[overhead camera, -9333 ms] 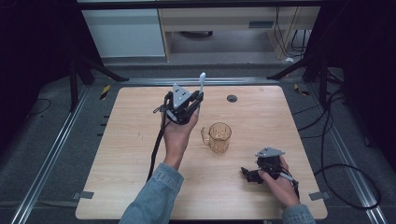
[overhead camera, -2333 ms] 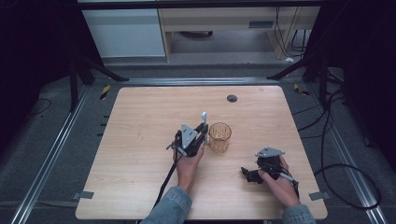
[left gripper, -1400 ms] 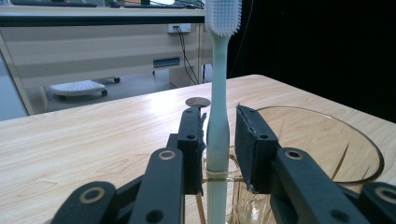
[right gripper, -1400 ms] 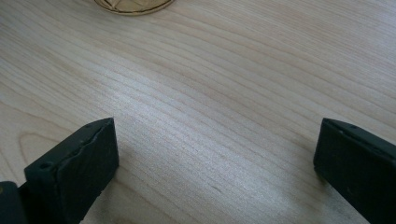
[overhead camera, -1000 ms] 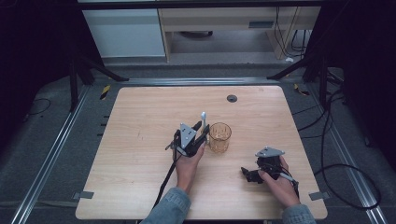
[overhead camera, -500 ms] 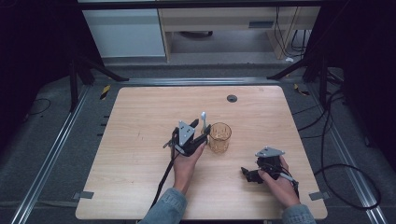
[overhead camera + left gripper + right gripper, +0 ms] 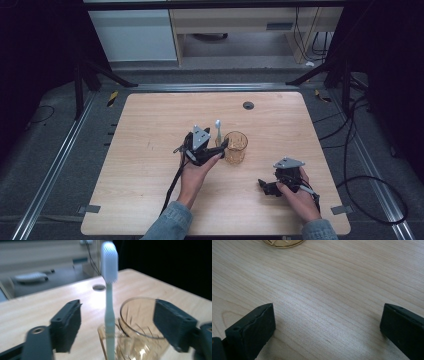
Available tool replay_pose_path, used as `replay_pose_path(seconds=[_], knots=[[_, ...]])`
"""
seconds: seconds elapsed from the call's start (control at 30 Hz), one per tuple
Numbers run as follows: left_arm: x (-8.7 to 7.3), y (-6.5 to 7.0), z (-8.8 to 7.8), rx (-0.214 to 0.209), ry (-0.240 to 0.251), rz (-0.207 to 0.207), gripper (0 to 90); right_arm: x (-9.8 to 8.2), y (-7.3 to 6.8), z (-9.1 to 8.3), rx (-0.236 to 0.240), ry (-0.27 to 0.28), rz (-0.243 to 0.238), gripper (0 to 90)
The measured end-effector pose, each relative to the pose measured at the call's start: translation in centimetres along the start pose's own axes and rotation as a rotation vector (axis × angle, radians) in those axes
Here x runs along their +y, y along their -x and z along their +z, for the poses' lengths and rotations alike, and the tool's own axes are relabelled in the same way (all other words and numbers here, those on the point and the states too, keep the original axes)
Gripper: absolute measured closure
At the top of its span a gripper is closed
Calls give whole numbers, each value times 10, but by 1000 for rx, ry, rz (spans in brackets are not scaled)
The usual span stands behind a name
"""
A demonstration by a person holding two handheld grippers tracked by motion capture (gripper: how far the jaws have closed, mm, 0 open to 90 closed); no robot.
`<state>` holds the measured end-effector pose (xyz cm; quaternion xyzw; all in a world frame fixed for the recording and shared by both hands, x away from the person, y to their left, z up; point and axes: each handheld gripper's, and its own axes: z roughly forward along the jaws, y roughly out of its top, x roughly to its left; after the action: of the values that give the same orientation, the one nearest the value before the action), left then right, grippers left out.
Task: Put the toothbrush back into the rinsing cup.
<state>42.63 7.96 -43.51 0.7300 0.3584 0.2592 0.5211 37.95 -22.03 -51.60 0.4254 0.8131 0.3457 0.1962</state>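
Where L gripper (image 7: 117, 322) gapes: toothbrush (image 7: 109, 290) upright, maybe against cup (image 7: 140, 322) rim.

The high view is dim, with the wooden table (image 7: 150, 150) evenly lit from above while the surroundings at the left and right edges fall to near black. The left gripper view is soft, its jaws and background blurred. The right gripper view is sharper, with soft shadows at the bottom.

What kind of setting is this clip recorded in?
Probably a lab or recording workspace, not a home: a bare wooden table stands on dark matting with metal rails alongside, loose cables trail across the floor, and plain cabinets stand behind.
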Motion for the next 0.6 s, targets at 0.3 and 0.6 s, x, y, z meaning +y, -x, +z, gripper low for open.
replay_pose_path(seconds=[0.3, 0.6], knots=[[7, 0, -10, -44, -147, 18, 85, 0, 0, 0, 0, 0, 2, 4], [6, -10, -19, -38, -260, -5, 62, 0, 0, 0, 0, 1, 2, 4]])
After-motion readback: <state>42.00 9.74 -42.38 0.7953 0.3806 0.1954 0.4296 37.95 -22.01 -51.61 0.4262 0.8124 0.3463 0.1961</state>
